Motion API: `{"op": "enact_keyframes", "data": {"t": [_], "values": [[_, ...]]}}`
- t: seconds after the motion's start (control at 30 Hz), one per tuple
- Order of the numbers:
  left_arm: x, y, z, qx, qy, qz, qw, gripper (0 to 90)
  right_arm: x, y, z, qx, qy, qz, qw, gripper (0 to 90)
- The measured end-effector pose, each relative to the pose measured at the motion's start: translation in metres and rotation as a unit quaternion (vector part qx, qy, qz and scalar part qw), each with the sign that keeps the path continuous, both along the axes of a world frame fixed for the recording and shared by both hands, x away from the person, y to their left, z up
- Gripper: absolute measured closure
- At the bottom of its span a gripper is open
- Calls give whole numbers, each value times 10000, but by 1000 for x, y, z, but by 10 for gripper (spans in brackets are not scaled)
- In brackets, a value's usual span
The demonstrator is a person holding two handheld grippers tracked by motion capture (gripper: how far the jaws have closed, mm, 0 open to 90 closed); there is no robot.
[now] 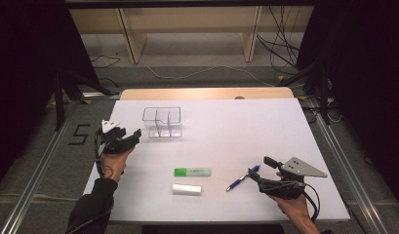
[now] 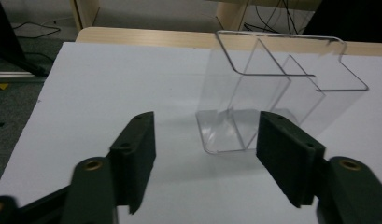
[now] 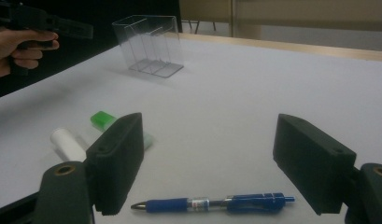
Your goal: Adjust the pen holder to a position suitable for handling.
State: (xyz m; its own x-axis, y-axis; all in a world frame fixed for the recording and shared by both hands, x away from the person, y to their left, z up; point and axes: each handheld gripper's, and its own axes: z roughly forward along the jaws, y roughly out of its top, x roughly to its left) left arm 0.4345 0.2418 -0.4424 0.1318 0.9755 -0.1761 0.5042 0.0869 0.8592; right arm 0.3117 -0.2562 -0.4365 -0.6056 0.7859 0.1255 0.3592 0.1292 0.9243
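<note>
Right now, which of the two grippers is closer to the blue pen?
The right gripper. It sits just beside the blue pen, jaws open toward it. The left gripper is far across the table, by the clear organizer.

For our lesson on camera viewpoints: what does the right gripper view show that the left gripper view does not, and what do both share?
Right gripper view alone: the blue ballpoint pen lying between its open jaws, the green highlighter, the white cylindrical stick, and the person's other hand.

Left gripper view alone: the grey floor beside the table.

Both: the clear plastic divided organiser standing upright on the white table.
</note>
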Motion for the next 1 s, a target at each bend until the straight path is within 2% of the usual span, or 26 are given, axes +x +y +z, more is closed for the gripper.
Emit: {"op": "enact_keyframes", "data": {"t": [0.07,0.1,0.13,0.17,0.2,0.3,0.33,0.47,0.57,0.7,0.87,1.0], "values": [[6,1,-1,30,30,-5,10000,484,0,0,0,5,-16,10,10000,258],[8,1,-2,51,63,-19,10000,545,0,0,0,2,2,18,10000,259],[12,2,-3,38,122,-24,9999,545,0,0,0,2,2,18,10000,259],[15,2,-5,18,176,0,9998,605,0,0,0,-1,-2,23,10000,261],[18,2,-7,-21,199,20,9998,605,0,0,0,-1,-2,23,10000,261],[28,4,-12,-9,330,-6,9995,703,0,1,-1,0,10,26,10000,262],[31,5,-14,-71,351,-33,9994,703,0,1,-1,0,10,26,10000,262],[41,7,-16,-101,392,-127,9991,831,0,1,-1,-19,29,33,10000,264],[48,7,-17,-131,458,-195,9987,864,1,1,-1,-11,27,37,10000,265],[54,1,-19,-6,513,-313,9982,891,1,1,-2,-13,56,26,10000,265],[65,-4,-22,-33,541,-458,9975,892,2,2,-3,-34,45,50,10000,266],[68,-6,-25,-110,504,-464,9976,892,2,2,-3,-51,64,45,10000,266]]}}
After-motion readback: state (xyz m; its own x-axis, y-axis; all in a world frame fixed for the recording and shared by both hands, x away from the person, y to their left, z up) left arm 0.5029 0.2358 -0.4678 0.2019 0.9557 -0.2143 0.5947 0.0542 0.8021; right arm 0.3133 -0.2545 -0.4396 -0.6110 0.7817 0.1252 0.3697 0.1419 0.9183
